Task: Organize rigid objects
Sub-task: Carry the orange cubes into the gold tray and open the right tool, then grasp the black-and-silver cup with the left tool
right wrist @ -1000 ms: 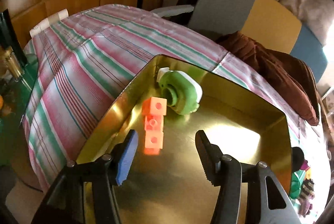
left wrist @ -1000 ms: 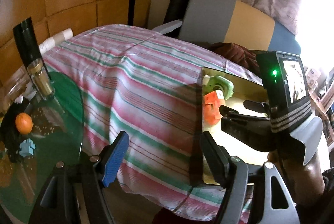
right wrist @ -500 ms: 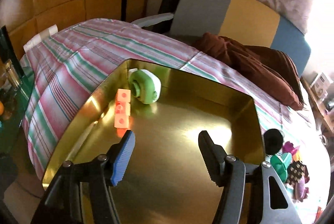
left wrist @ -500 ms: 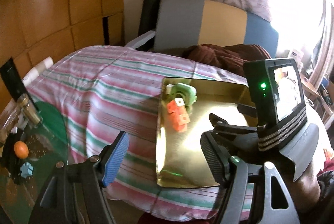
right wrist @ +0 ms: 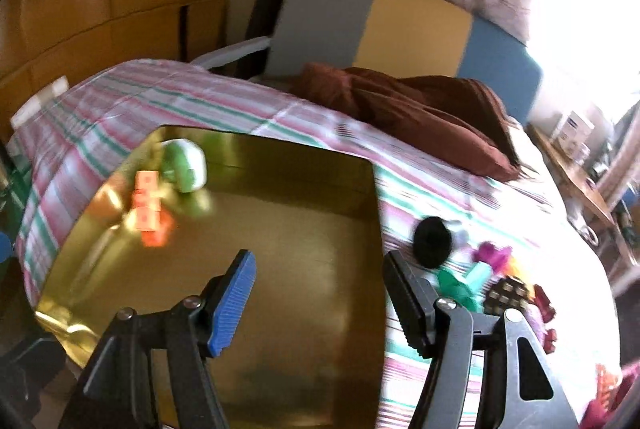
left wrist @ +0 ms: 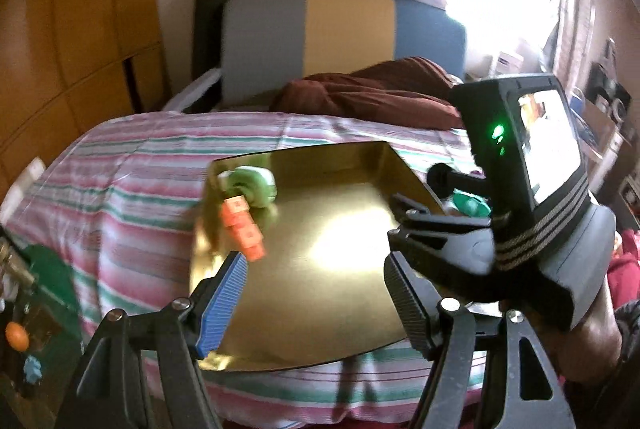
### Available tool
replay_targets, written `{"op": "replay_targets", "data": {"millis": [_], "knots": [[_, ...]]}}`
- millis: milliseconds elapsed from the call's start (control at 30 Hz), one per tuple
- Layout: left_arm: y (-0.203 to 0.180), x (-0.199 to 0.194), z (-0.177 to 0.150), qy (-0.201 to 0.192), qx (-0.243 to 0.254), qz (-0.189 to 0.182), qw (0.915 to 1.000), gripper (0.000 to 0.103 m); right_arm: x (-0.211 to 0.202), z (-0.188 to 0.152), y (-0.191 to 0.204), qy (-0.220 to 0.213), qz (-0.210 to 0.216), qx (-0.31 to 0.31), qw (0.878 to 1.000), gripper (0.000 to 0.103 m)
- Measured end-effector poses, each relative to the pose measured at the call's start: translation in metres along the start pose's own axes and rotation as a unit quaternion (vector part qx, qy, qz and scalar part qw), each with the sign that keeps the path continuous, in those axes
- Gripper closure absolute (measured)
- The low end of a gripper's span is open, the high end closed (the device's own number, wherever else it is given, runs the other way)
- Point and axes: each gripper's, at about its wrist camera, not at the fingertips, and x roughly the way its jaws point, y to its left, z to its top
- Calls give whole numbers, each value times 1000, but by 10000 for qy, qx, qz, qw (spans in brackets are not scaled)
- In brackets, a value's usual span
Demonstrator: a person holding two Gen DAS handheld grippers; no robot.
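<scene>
- The right tongs (right wrist: 316,293) stand open and empty above the near part of the gold tray (right wrist: 280,309), which lies on the striped bedspread (right wrist: 200,101).
- The left tongs (left wrist: 316,293) are also open and empty, over the tray's near edge (left wrist: 320,309); the right device's black body (left wrist: 520,189) sits just to their right.
- Already in the tray's far-left corner are a green-and-white round piece (right wrist: 186,167) and an orange block stack (right wrist: 150,207), touching or nearly so.
- The unsorted toys lie on the bedspread just outside the tray's right wall: a black round piece (right wrist: 432,239) closest, then a teal piece (right wrist: 460,283), a magenta piece (right wrist: 494,255) and a dark studded block (right wrist: 506,293) further right.
- So the next candidates lie ahead and to the right of the right tongs, just beyond the black right finger (right wrist: 404,301). The right hand is clearly nearer; my guess is that it takes the next pick.
- The black round piece has no evident long axis in this blurred view, and I cannot tell which way it faces.
- The teal piece looks elongated, running from near-left up towards far-right, so a grip would go across that line.
- The orange stack's long axis runs from the far-left corner towards the tray's near middle.
</scene>
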Motion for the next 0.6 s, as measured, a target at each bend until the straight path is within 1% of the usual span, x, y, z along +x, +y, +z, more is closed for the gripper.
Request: {"op": "replay_targets", "data": {"millis": [167,267,333,500,600], "knots": [[-32,7,6,10,367,-266,9990,31,-6,-9,-52,2,-337,385,9987,36],[-49,11,11,2,521,-455,9976,31,-8,-17,-89,36,-578,640,9963,32],[-60,13,14,12,621,-576,9964,31,-9,-22,-110,75,-709,779,9944,31],[-86,19,19,57,863,-757,9934,31,-10,-41,-169,204,-1072,1264,9860,29],[-100,22,20,81,1020,-862,9910,31,-10,-51,-198,271,-1238,1483,9808,29]]}}
